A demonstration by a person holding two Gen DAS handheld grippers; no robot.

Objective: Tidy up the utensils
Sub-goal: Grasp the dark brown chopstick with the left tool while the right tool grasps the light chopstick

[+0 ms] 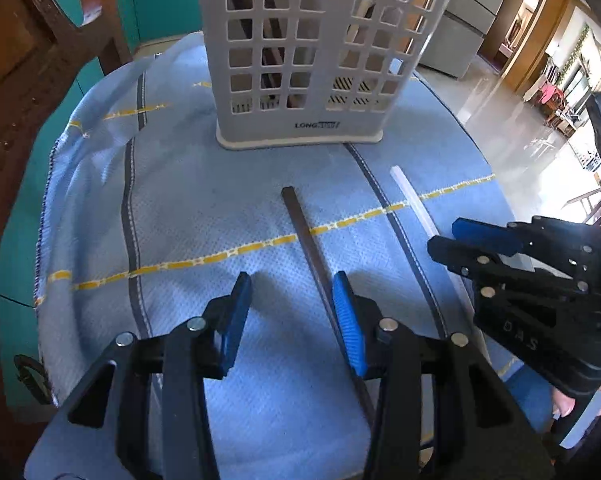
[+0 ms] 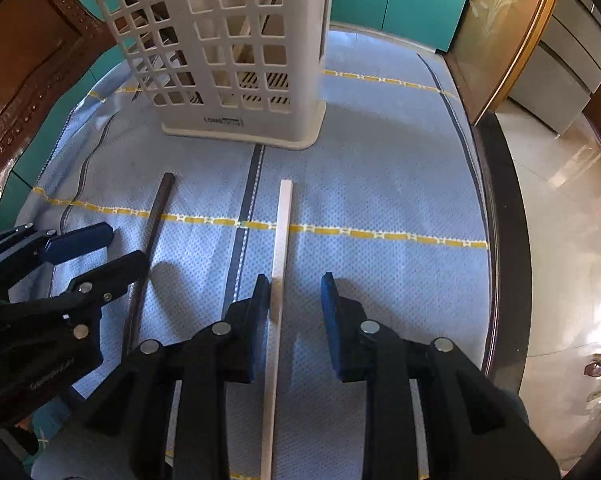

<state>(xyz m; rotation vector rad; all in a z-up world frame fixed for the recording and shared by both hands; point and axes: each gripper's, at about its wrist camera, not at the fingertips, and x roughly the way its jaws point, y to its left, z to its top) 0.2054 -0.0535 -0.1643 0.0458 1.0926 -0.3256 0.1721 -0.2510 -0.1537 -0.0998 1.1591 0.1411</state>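
The left hand-held gripper [image 1: 290,300] hangs open low over a blue cloth [image 1: 180,208] on the bench, a dark chopstick [image 1: 308,236] lying along the inside of one blue pad rather than midway between the two. Alongside, the right hand-held gripper [image 2: 294,300], also open, straddles a white chopstick [image 2: 280,240] that sits close to its left pad. Both sticks lie flat on the cloth, pointing toward the slotted white utensil holder [image 2: 236,60], which stands upright beyond their far ends and already holds several sticks. The risk here is an off-centre close: one pad could push its stick sideways and roll it out of the grip, or pinch it near the end so it droops or swings when lifted (the soft cloth may bunch under the fingertips, too). With the two tools working side by side, a drift inward could knock them together.
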